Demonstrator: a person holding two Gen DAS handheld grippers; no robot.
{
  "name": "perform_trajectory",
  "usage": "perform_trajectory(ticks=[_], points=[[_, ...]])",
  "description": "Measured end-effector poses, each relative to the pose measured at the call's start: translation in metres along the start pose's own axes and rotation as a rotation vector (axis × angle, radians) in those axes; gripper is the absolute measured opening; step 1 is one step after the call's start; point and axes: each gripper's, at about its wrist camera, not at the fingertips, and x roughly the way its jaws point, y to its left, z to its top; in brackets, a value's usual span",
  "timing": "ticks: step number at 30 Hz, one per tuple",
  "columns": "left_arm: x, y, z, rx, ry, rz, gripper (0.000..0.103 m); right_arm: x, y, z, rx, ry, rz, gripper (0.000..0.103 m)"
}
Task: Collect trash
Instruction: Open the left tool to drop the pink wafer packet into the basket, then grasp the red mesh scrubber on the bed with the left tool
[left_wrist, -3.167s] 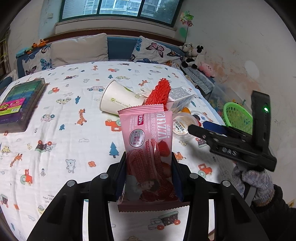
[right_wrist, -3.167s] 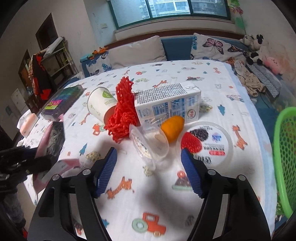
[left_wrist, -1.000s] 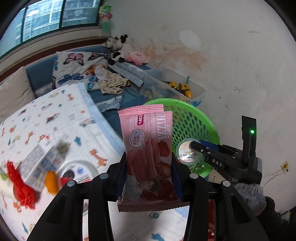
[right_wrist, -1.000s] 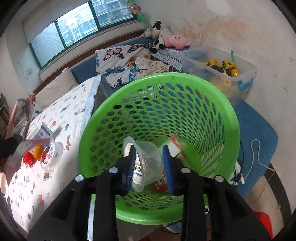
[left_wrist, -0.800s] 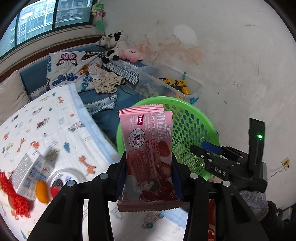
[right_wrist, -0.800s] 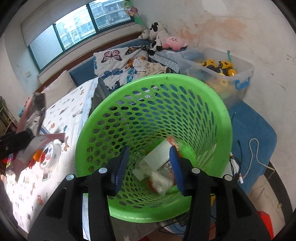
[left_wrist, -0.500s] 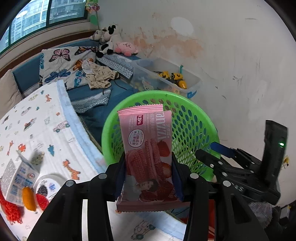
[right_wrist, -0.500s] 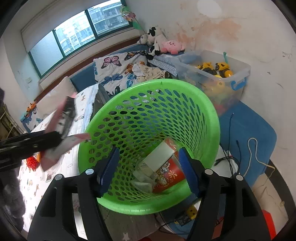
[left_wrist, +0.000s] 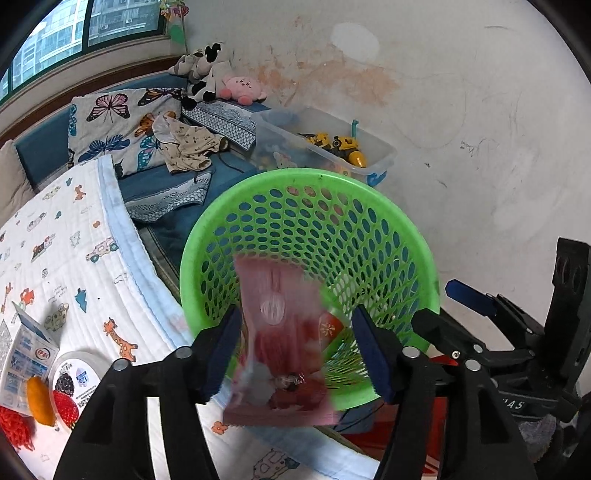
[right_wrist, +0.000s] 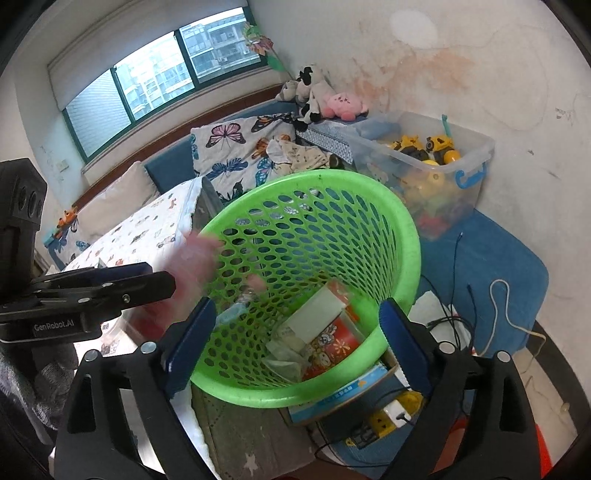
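A green mesh basket (left_wrist: 295, 177) (right_wrist: 314, 175) stands on the floor beside the bed. A pink snack wrapper (left_wrist: 280, 332) shows blurred between the fingers of my left gripper (left_wrist: 295, 325), slipping down over the basket's near rim. The jaws are opening, and there is a gap on the right between the wrapper and the pad. In the right wrist view the wrapper (right_wrist: 195, 258) is a pink smear off the tip of the left gripper (right_wrist: 147, 280). My right gripper (right_wrist: 297, 310) (left_wrist: 439, 302) is over the basket, its jaws opening with nothing between them. A red printed cup (right_wrist: 328, 339) and a clear cup (right_wrist: 284, 354) lie inside.
The bed (left_wrist: 66, 236) at the left carries a milk carton (left_wrist: 26, 343), a round lid (left_wrist: 74, 376), an orange piece (left_wrist: 38, 400) and a red net (left_wrist: 14, 424). A clear toy bin (right_wrist: 436, 162) stands behind the basket. Cables and a power strip (right_wrist: 391, 410) lie on the floor.
The left jaws have spread and the pink wrapper has slid down out of their grip. The right jaws let go of the clear cup, which now lies in the basket, and widened.
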Motion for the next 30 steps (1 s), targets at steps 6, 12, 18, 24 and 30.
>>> perform_trajectory(ticks=[6, 12, 18, 24, 30], points=[[-0.012, 0.006, -0.005, -0.020, -0.022, -0.013, 0.066, -0.007, 0.004, 0.001, 0.015, -0.027, -0.004, 0.092], [-0.034, 0.018, -0.020, -0.036, -0.054, 0.009, 0.066, -0.014, 0.015, 0.001, -0.005, -0.038, 0.014, 0.092], [-0.066, 0.043, -0.041, -0.074, -0.102, 0.058, 0.066, -0.015, 0.037, -0.002, -0.054, -0.027, 0.039, 0.099], [-0.097, 0.079, -0.061, -0.127, -0.145, 0.146, 0.066, -0.012, 0.065, -0.004, -0.092, -0.018, 0.088, 0.099], [-0.128, 0.126, -0.082, -0.200, -0.186, 0.255, 0.066, -0.005, 0.093, -0.006, -0.132, -0.002, 0.124, 0.099]])
